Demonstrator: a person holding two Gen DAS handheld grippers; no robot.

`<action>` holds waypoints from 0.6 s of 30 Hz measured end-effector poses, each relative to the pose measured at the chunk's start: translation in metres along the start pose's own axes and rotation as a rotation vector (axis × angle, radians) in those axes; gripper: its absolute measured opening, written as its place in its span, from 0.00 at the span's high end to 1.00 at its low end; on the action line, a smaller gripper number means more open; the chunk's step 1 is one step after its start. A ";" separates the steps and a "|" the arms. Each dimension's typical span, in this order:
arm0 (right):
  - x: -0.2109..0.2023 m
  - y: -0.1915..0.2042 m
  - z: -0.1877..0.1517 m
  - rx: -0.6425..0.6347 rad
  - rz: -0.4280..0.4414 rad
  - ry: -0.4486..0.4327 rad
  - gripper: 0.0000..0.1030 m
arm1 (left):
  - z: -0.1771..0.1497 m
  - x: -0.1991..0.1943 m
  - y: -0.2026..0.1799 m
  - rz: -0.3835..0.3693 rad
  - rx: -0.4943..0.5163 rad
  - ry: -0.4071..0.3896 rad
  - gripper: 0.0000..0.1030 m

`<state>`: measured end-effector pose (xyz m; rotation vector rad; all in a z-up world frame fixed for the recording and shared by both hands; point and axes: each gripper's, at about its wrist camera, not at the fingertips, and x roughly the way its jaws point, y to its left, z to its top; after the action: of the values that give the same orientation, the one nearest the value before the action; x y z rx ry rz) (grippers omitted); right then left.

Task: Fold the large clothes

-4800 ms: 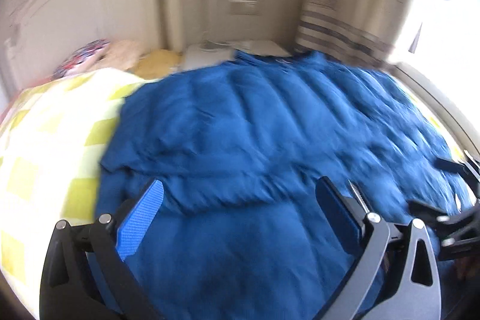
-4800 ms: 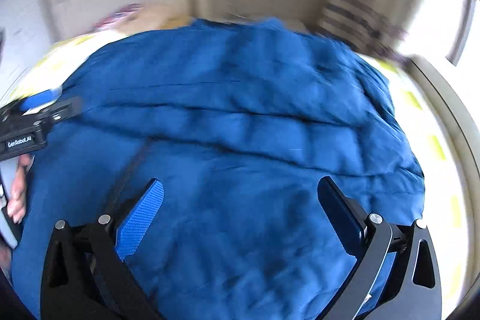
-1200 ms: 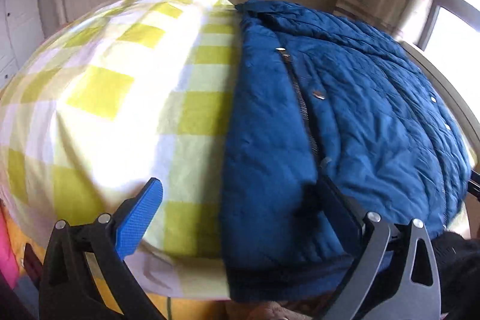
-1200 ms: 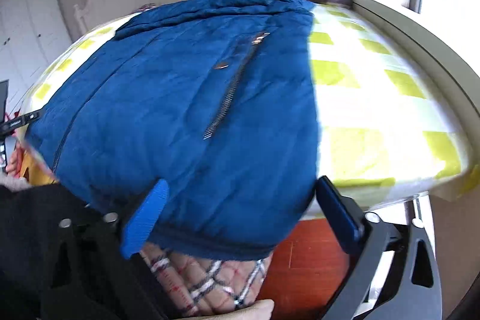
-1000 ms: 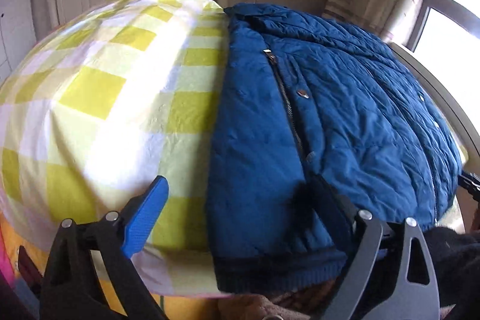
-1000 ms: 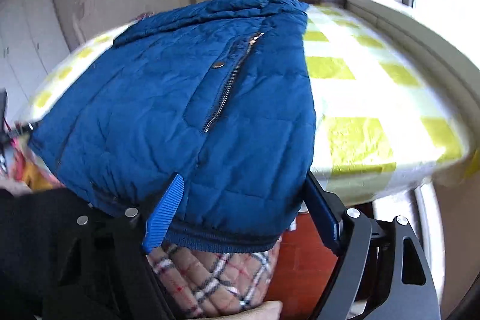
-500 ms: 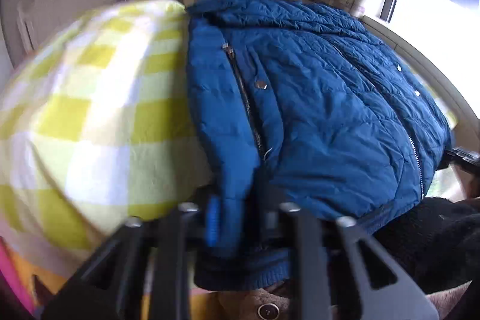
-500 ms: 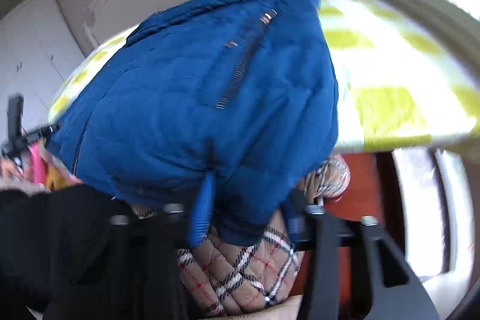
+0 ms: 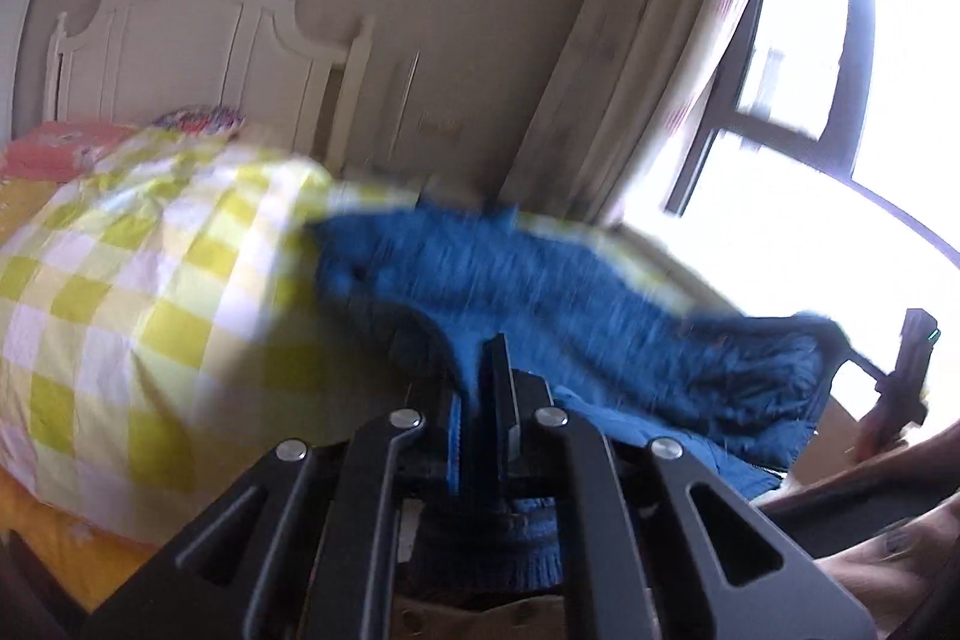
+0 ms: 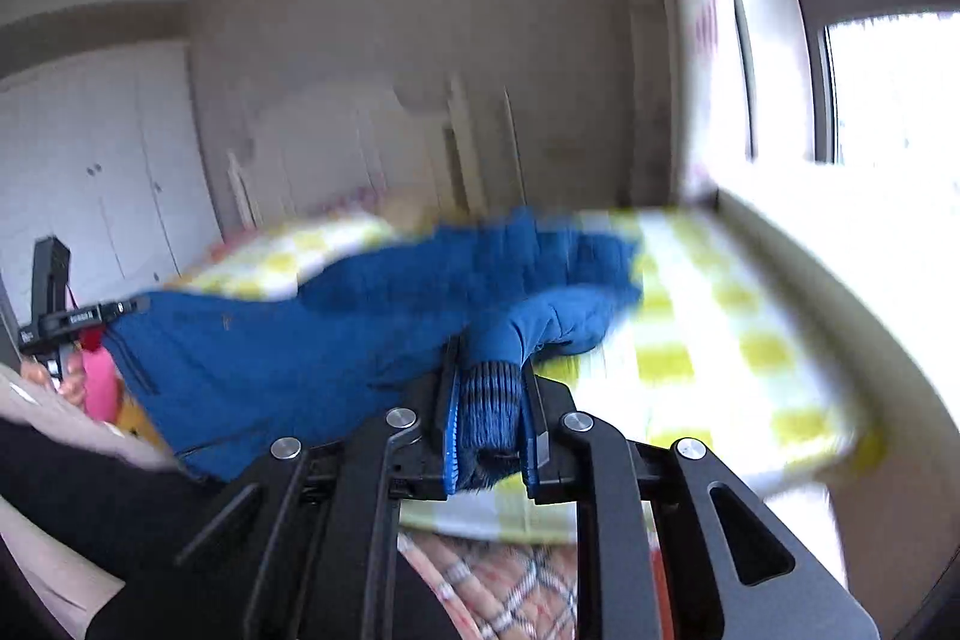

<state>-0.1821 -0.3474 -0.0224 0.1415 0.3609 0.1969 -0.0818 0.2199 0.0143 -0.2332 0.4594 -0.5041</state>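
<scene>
A blue quilted jacket [image 9: 540,292] [image 10: 336,328] hangs by its bottom hem, stretched between my two grippers above the foot of the bed; its upper part still rests on the yellow-and-white checked bedcover [image 9: 150,280] [image 10: 720,340]. My left gripper [image 9: 489,388] is shut on the ribbed hem at one corner. My right gripper [image 10: 489,412] is shut on the ribbed hem at the other corner. In the left wrist view the right gripper [image 9: 906,370] shows at the far right; in the right wrist view the left gripper [image 10: 60,316] shows at the far left.
A white headboard [image 9: 192,40] stands at the far end of the bed with pillows [image 9: 54,154] below it. A curtain [image 9: 654,58] and a bright window [image 9: 840,70] line the right side. White wardrobe doors [image 10: 90,184] stand at the left. The person's checked clothing [image 10: 510,586] is below.
Both grippers closed on the jacket's bottom hem and rose, lifting the hem off the foot of the bed. The views tilted up toward the wall and window.
</scene>
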 end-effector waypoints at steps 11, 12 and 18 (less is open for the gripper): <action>0.128 -0.032 0.155 0.027 -0.019 0.007 0.80 | 0.159 0.130 0.062 -0.055 -0.265 0.015 0.85; 0.168 -0.046 0.168 0.079 -0.006 0.088 0.77 | 0.172 0.160 0.076 -0.035 -0.314 0.071 0.81; 0.281 -0.158 0.192 0.466 -0.012 0.153 0.10 | 0.204 0.258 0.160 0.266 -0.424 0.097 0.30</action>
<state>0.1715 -0.4600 0.0340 0.5856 0.5561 0.1085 0.2813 0.2454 0.0462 -0.5483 0.6801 -0.1524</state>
